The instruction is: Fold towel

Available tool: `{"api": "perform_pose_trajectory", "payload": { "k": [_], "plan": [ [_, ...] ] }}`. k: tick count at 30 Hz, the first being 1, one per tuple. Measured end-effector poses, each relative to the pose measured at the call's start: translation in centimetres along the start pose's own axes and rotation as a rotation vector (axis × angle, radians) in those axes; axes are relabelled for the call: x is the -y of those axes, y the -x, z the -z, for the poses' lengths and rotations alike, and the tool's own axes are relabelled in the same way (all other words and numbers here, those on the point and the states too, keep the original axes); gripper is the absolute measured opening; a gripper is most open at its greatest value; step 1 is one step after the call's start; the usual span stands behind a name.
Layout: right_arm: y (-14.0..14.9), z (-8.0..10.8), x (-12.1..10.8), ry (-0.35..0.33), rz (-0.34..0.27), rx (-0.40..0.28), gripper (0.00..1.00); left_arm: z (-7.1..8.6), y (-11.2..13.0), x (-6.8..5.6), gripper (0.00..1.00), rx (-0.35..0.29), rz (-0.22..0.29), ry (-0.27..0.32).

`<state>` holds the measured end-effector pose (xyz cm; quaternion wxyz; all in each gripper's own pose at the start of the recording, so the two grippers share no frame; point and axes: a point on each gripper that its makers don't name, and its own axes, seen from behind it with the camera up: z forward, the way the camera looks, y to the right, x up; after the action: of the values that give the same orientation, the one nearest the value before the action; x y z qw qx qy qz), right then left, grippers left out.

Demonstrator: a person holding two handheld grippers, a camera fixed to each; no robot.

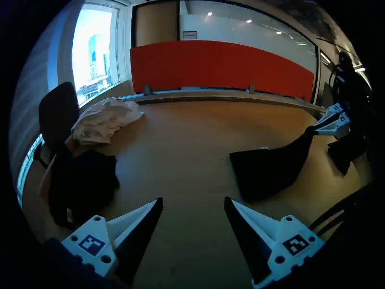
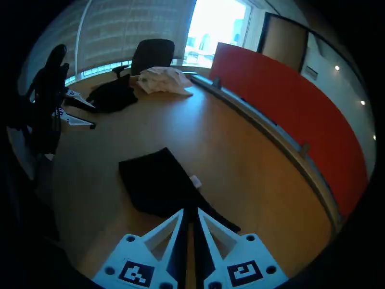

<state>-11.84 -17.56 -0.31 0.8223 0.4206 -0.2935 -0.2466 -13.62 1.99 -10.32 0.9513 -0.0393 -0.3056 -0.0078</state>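
Towel (image 1: 269,168), black, lies on the wooden table (image 1: 192,135), ahead and to the right of the left gripper (image 1: 192,200), whose 2 fingers stand wide apart over bare wood. The right gripper (image 2: 190,211) pinches 1 corner, lifting that end off the table. A white cloth heap (image 1: 103,120) lies well apart.

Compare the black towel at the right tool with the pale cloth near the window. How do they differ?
Colour: the black towel is dark; the pale cloth is off-white.
Shape: the black towel lies mostly spread flat; the pale cloth is a crumpled heap.
Contact: the right tool pinches a corner of the black towel; nothing holds the pale cloth.
Both rest on the table.
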Motion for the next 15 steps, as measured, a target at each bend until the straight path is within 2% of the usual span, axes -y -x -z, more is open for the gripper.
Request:
{"api": "perform_pose_trajectory", "payload": {
  "k": [15],
  "plan": [
    [-3.9,-1.5,1.4,-0.053,0.054,-0.020,0.06,0.1,0.3,0.1,0.94,-0.004,0.023,0.005]
  ]
}}
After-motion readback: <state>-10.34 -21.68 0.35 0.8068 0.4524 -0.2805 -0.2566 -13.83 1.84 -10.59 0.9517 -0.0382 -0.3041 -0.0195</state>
